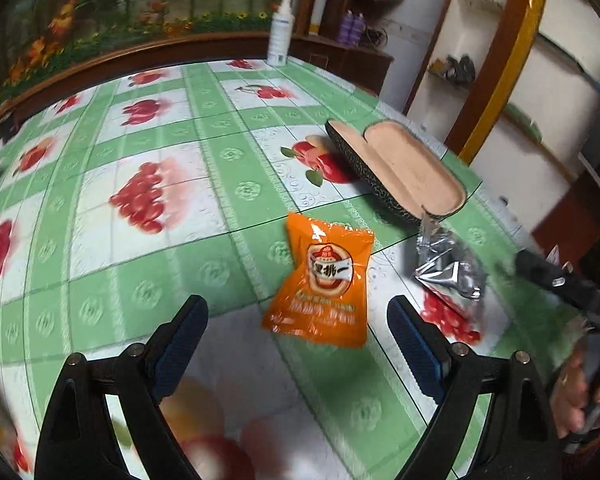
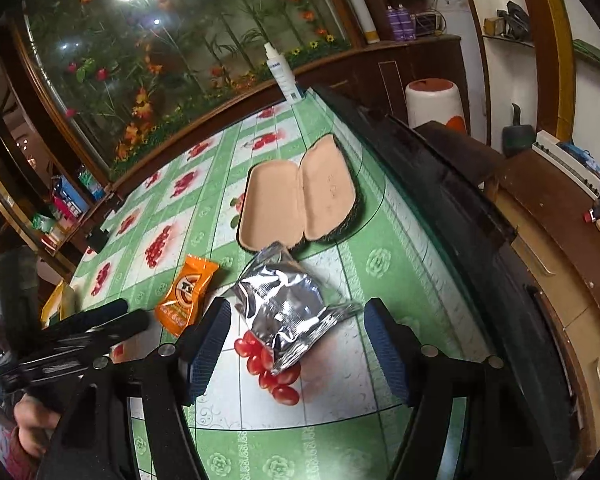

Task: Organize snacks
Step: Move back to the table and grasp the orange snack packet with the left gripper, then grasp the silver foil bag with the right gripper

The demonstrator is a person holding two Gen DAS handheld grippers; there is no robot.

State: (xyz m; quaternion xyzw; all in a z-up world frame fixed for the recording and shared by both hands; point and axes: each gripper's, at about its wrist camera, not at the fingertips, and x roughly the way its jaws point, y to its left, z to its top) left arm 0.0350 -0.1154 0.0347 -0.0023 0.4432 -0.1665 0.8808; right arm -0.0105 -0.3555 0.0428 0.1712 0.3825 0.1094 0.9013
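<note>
The left gripper (image 1: 296, 336) hangs above the table with its jaws spread wide, nothing between them; the orange snack packet (image 1: 320, 284) lies flat just ahead of it, at about one o'clock. The right gripper (image 2: 296, 344) is likewise released, its blue pads (image 2: 388, 352) either side of the silver foil packet (image 2: 288, 312), though I can't quite tell whether they touch it. Beyond the foil, at twelve o'clock, an open glasses case (image 2: 300, 200) rests on the fruit-print tablecloth (image 1: 140, 280), just beside the packet's far end. A white spray bottle (image 1: 281, 32) stands at the table's far edge.
</note>
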